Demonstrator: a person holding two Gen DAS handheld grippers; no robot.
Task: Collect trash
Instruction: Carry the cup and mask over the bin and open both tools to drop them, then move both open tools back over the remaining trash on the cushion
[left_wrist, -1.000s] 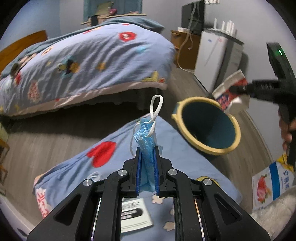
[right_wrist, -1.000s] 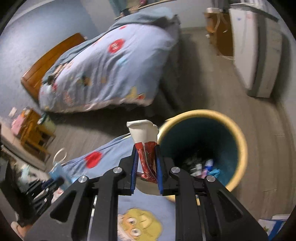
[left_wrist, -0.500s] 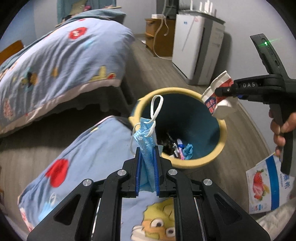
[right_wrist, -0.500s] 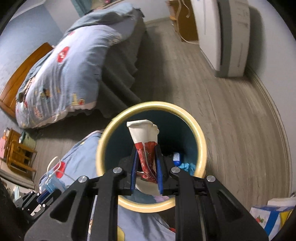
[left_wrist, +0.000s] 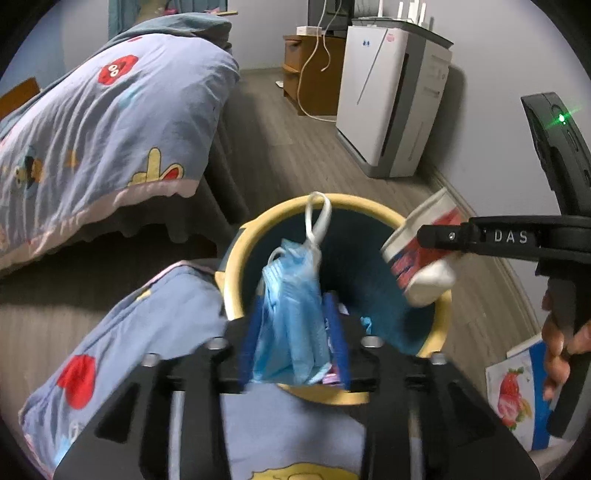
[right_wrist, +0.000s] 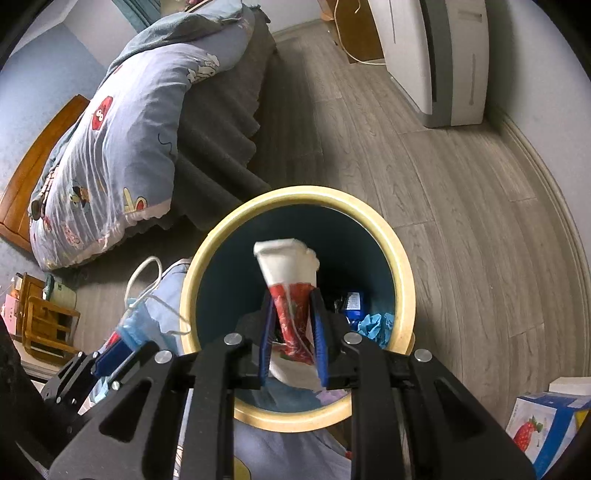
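Over the bin (right_wrist: 295, 199), our left claw (left_wrist: 291, 332) has just been opening, the blue mask (left_wrist: 291, 317) loose between its pads. Our right claw (right_wrist: 291, 332) has just been opening around the crumpled cup (right_wrist: 291, 280).

the one thing i can read is "das", in pale capitals on the side of my right gripper (left_wrist: 424, 236), out along its black finger in the left wrist view. there is printing on the red and white wrapper (left_wrist: 417, 258) in that gripper, on the strawberry box (left_wrist: 517, 391) by the wall and on the white appliance (left_wrist: 391, 96), which bears a small blue mark, but all of it is too small or too blurred for me to make out. from my right wrist view i can read nothing.
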